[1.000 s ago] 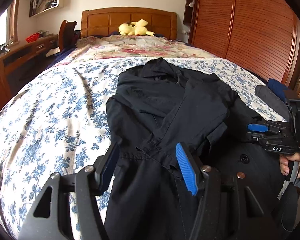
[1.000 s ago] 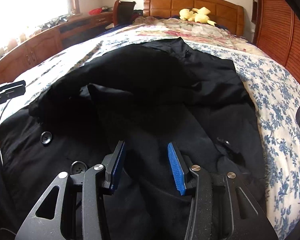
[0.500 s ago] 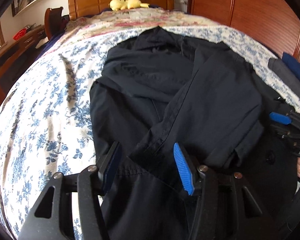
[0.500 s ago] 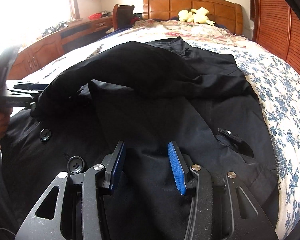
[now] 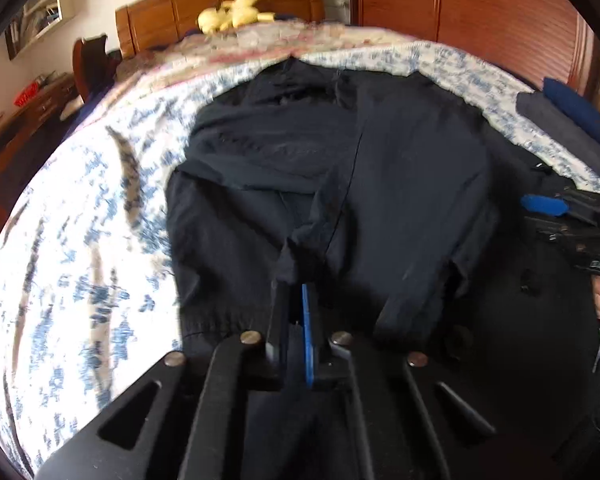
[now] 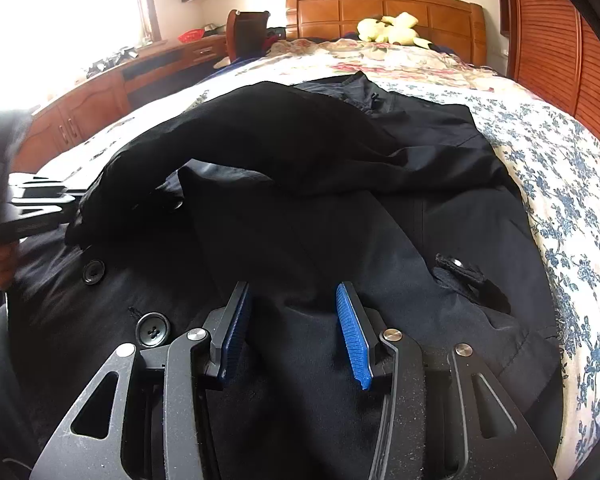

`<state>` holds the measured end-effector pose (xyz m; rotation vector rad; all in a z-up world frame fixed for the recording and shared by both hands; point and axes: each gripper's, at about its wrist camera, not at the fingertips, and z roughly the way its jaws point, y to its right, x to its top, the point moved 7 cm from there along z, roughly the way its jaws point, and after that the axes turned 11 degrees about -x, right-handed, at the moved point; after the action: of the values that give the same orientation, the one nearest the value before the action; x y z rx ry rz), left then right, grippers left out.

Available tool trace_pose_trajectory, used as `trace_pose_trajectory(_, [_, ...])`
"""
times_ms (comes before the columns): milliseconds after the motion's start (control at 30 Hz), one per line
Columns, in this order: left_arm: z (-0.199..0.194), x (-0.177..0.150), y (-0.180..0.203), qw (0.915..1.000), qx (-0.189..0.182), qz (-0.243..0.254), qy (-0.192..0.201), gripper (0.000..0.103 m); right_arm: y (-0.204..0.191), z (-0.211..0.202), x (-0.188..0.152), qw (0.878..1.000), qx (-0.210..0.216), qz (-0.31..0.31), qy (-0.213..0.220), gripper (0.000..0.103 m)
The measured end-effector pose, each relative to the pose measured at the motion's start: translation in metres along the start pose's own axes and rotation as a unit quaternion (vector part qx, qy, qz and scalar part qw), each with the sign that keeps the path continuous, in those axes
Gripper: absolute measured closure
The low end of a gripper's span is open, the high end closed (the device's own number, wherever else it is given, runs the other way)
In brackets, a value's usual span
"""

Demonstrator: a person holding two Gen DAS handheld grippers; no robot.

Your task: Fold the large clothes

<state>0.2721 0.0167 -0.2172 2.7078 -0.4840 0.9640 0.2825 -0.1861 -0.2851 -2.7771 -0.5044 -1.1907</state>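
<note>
Now the left tongs (image 5: pixel 296 304) pinch a puckered ridge of the coat (image 5: pixel 400 184), a matte black woven garment spread across the floral bed (image 5: pixel 80 240). At 3 o'clock in the left view, the right tongs (image 6: pixel 296 320) stand wide above its smooth front, ribbed blue pads (image 6: pixel 354 340) apart, round buttons (image 6: pixel 153 330) at 9 o'clock.

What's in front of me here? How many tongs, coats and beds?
Tongs: 2 (left tongs, right tongs)
Black coat: 1
Bed: 1
Total: 4
</note>
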Motion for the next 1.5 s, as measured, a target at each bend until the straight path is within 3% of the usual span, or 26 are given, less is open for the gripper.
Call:
trace_pose_trajectory(200, [-0.07,0.011,0.005,0.9977,0.012,-0.003,0.067,0.101,0.0,0.0,0.0,1.0,-0.001,-0.001,0.0,0.059])
trace_pose_trajectory(400, [-0.103,0.018,-0.004,0.9961,0.027,-0.001,0.084,0.101,0.0,0.0,-0.001,1.0,0.002,0.001,-0.001,0.059])
trace_pose_trajectory(600, [-0.104,0.012,-0.01,0.9965,0.034,-0.006,0.076,0.099,-0.001,0.001,-0.001,1.0,0.002,0.0,-0.002,0.059])
trace_pose_trajectory(700, [-0.103,0.003,-0.011,0.9962,0.033,-0.013,0.079,0.092,-0.001,0.002,-0.001,1.0,0.002,0.0,-0.004,0.059])
trace_pose_trajectory(867, [-0.103,-0.017,-0.023,0.9964,0.014,-0.037,0.075,0.072,0.001,0.004,-0.001,1.0,0.003,-0.001,-0.005,0.058])
trace_pose_trajectory(967, [-0.101,-0.031,-0.03,0.9967,0.021,-0.042,0.065,0.067,0.001,0.004,-0.001,1.0,0.003,0.0,-0.005,0.058])
trace_pose_trajectory(1267, [-0.102,-0.074,-0.053,0.9957,0.036,-0.072,0.045,0.064,-0.003,0.003,0.002,1.0,-0.007,-0.019,-0.015,0.058])
trace_pose_trajectory(1500, [-0.099,-0.094,-0.057,0.9963,0.039,-0.068,0.036,0.063,-0.037,-0.024,0.038,0.999,0.014,-0.031,0.023,0.058])
